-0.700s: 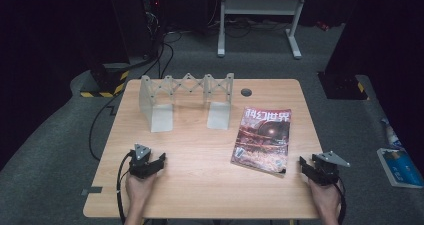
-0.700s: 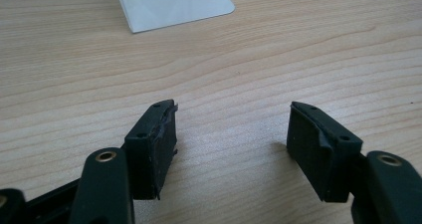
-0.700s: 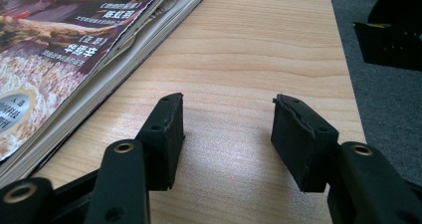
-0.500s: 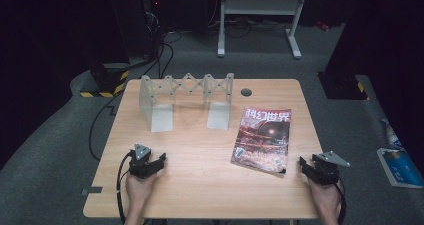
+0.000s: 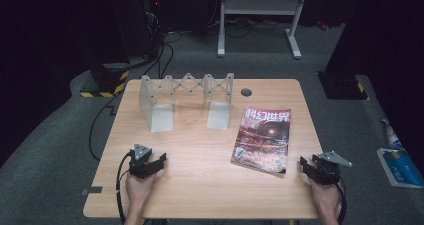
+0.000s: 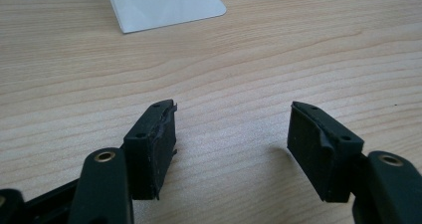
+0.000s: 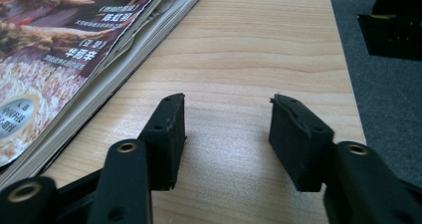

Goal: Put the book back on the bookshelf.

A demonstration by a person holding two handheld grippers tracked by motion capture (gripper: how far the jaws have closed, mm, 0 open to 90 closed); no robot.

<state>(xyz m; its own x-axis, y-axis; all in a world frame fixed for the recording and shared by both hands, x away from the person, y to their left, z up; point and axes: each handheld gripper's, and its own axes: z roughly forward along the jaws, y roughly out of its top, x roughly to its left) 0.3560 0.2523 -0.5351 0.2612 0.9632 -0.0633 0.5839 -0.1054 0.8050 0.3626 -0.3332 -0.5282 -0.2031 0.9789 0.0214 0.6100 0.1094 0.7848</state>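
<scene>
Right gripper (image 5: 306, 163) edged toward magazine (image 5: 263, 139) since earlier frame; left gripper (image 5: 159, 160) unmoved at lower left. Both jaws apart, empty. We judge magazine next: approach low along surface (image 5: 200, 185), slide jaw under spine edge.

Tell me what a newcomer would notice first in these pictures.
Probably the colourful magazine lying flat right of centre on the wooden table, then the grey expanding book rack standing at the far edge. Near the front edge, the left tool and right tool rest open, holding nothing.
</scene>
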